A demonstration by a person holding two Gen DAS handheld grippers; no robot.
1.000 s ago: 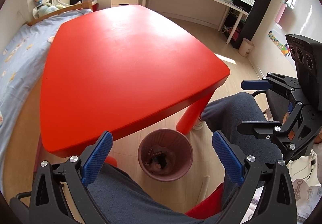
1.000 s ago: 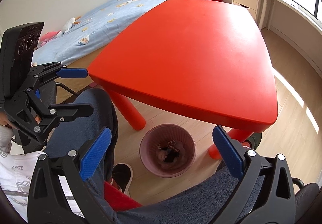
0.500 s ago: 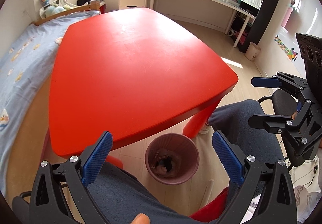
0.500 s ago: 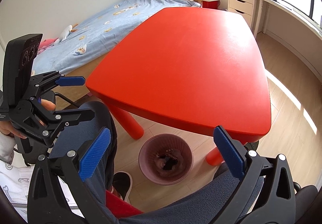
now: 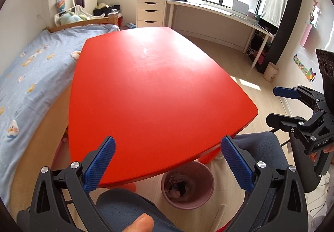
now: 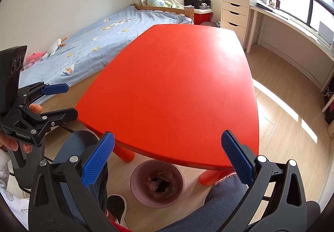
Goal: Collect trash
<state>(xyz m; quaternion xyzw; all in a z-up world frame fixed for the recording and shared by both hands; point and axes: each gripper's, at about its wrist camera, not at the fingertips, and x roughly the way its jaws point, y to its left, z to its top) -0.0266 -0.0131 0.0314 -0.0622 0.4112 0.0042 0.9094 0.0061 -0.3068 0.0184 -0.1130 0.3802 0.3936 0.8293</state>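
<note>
red bench bare, pink bin below its near edge holds scraps, both hand-held grippers, left and right, spread and empty: collection looks finished.

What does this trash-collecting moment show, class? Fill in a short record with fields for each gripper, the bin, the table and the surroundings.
left gripper: open, empty
right gripper: open, empty
pink waste bin: on the floor by the table's near edge, trash inside
red table: top bare
person's legs: grey trousers, either side of the bin
bed: blue cover, beside the table
</note>
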